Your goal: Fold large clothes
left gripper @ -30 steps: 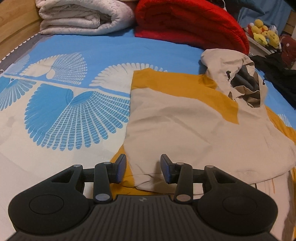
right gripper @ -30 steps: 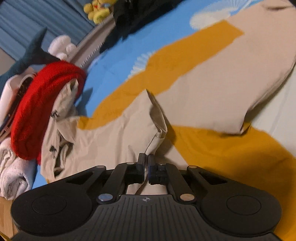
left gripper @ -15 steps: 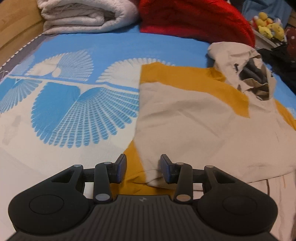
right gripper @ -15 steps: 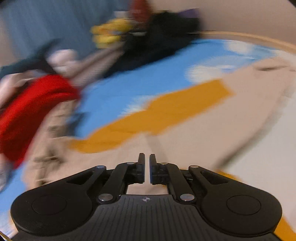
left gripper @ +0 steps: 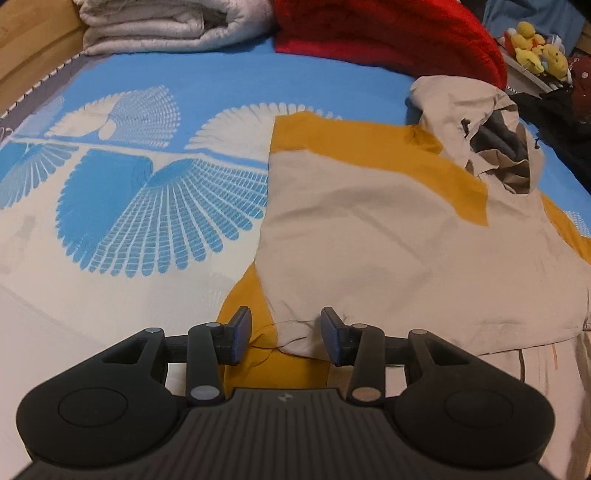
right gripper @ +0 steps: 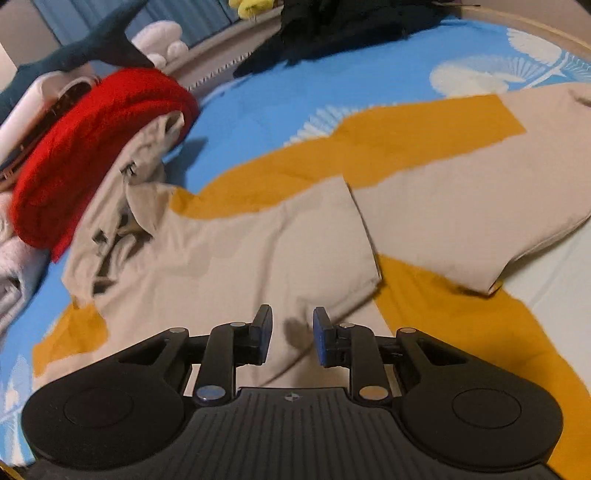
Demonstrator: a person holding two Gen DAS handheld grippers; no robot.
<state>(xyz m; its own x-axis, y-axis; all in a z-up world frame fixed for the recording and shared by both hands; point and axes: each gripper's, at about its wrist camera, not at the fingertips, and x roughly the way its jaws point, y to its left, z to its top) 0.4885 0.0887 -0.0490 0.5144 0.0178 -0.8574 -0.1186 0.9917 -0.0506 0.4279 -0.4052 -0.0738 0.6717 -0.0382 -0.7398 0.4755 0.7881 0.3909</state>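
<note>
A beige and mustard hooded jacket (left gripper: pixel 369 229) lies spread on the blue and white bed sheet (left gripper: pixel 147 203), its hood (left gripper: pixel 491 147) at the far end. My left gripper (left gripper: pixel 285 325) is open above the jacket's near corner, where a beige edge overlaps mustard cloth; the pads touch nothing. In the right wrist view one sleeve (right gripper: pixel 295 240) lies folded across the jacket's body (right gripper: pixel 203 280). My right gripper (right gripper: pixel 292 325) hovers just over that sleeve. Its jaws are opening and no cloth is between them. The other sleeve (right gripper: pixel 480 184) stretches off to the right.
A red blanket (left gripper: pixel 388 33) and a folded white quilt (left gripper: pixel 166 26) are piled at the head of the bed. Black clothes (left gripper: pixel 554 122) and yellow plush toys (left gripper: pixel 535 51) sit at the far right. A wooden bed frame (left gripper: pixel 22 55) runs along the left.
The right gripper was shut on a raised fold of the sleeve; it has let go, its jaws have parted, and the sleeve now lies flat. The left gripper has hardly moved.
</note>
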